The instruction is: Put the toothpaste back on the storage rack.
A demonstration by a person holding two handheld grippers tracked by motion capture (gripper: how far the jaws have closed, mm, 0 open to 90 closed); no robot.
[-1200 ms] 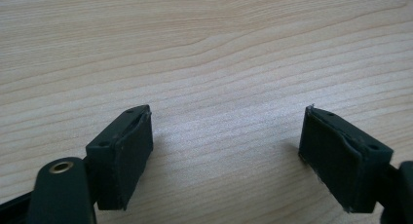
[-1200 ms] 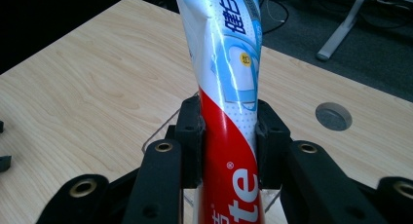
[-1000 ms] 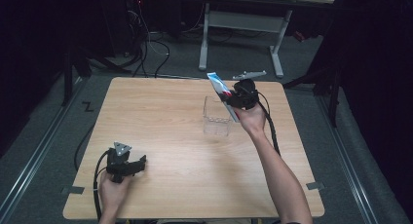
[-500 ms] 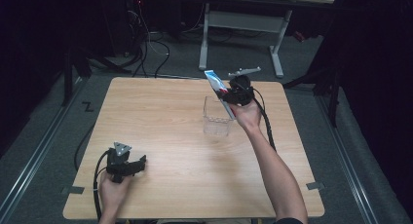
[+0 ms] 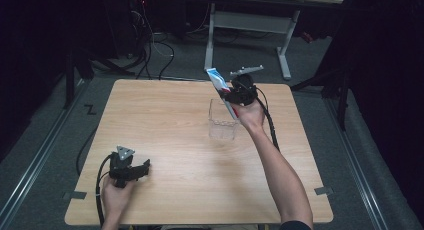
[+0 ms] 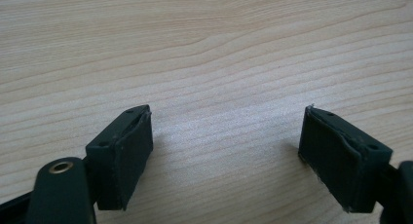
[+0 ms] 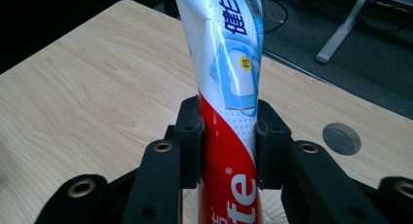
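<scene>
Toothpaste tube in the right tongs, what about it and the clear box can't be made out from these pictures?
- Toothpaste tube: both ends are cut off by the right gripper view's top and bottom edges; the cap can't be seen.
- High view: the tube's lower end is hidden behind the right tongs and hand; its print is too small to read.
- Clear box: transparent and small in the high view, so its contents can't be told.
</scene>
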